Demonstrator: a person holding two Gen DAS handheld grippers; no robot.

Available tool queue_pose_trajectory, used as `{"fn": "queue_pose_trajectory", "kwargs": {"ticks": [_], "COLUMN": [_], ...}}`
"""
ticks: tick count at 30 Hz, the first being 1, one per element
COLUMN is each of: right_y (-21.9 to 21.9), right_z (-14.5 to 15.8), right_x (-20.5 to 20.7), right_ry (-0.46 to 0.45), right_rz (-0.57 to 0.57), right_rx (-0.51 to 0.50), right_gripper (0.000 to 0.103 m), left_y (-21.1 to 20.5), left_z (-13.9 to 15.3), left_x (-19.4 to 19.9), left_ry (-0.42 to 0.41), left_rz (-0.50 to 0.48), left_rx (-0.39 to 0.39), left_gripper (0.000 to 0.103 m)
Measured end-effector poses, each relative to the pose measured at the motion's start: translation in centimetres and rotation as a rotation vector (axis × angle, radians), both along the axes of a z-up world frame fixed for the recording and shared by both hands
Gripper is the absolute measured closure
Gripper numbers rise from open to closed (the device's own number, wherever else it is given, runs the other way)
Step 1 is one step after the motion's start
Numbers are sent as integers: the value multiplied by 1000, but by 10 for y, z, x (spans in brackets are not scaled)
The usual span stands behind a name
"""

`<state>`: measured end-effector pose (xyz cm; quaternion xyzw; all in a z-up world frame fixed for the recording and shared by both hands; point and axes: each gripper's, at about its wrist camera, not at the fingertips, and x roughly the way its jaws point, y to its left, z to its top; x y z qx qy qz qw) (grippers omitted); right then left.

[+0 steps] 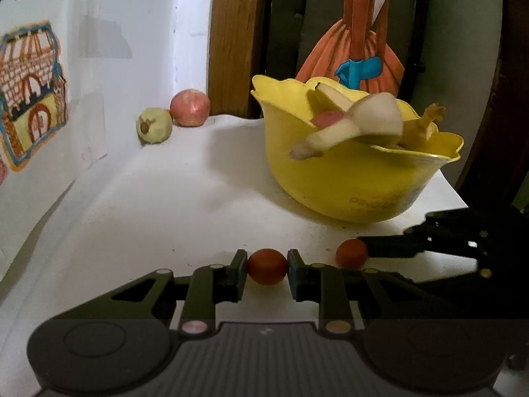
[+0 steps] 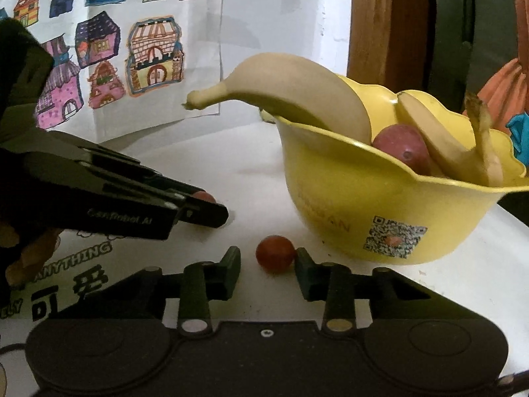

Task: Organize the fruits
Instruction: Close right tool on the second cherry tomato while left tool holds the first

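Observation:
My left gripper is shut on a small red tomato just over the white table. In the right wrist view the left gripper reaches in from the left with that tomato showing red at its tip. A second small tomato lies on the table between the fingers of my open right gripper, close to the right finger. The same second tomato sits at the tip of the right gripper. Behind stands a yellow bowl with bananas and a red apple.
A red apple and a green fruit lie at the back by the wall. Coloured house drawings hang on the wall, a wooden post stands behind the bowl. A hand holds the left gripper. The table's edge runs right of the bowl.

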<state>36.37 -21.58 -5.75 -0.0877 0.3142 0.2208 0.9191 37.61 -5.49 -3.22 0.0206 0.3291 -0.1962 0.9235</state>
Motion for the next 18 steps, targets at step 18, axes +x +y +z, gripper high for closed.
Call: {"fn": "queue_pose_trajectory", "kwargs": {"ticks": [18], "right_y": [-21], "right_z": [10], "right_x": [-25], "right_ry": [-15], "right_rz": [16], "right_rx": [35], "right_gripper": [76], "left_y": [3], "left_z": [29], "left_x": [-32], "left_ry": [-73], "left_rz": [64], "left_rx": [12], "left_gripper": [75]}}
